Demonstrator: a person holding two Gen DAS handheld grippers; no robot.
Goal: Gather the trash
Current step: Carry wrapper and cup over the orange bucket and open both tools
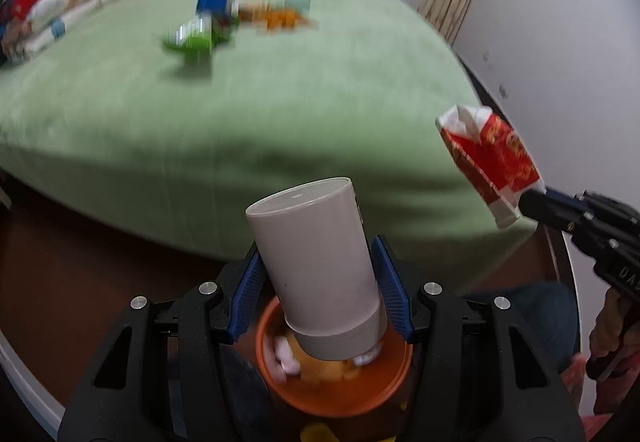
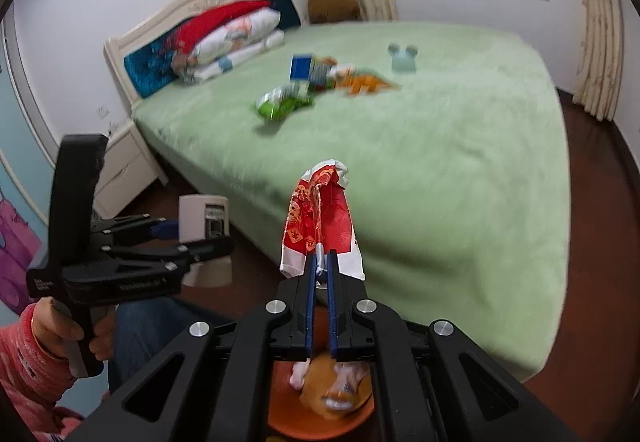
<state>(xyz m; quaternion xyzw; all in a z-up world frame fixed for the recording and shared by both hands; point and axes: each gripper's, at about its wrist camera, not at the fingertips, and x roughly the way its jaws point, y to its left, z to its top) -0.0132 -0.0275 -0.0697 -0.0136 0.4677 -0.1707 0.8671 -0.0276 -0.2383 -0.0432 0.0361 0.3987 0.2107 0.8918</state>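
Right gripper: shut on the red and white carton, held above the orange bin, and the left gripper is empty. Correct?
Not quite: the left gripper is not empty. The left wrist view shows its blue pads clamped on a grey cylindrical container, over the orange bin. The rest holds: the right gripper is shut on the red and white carton, above the bin.
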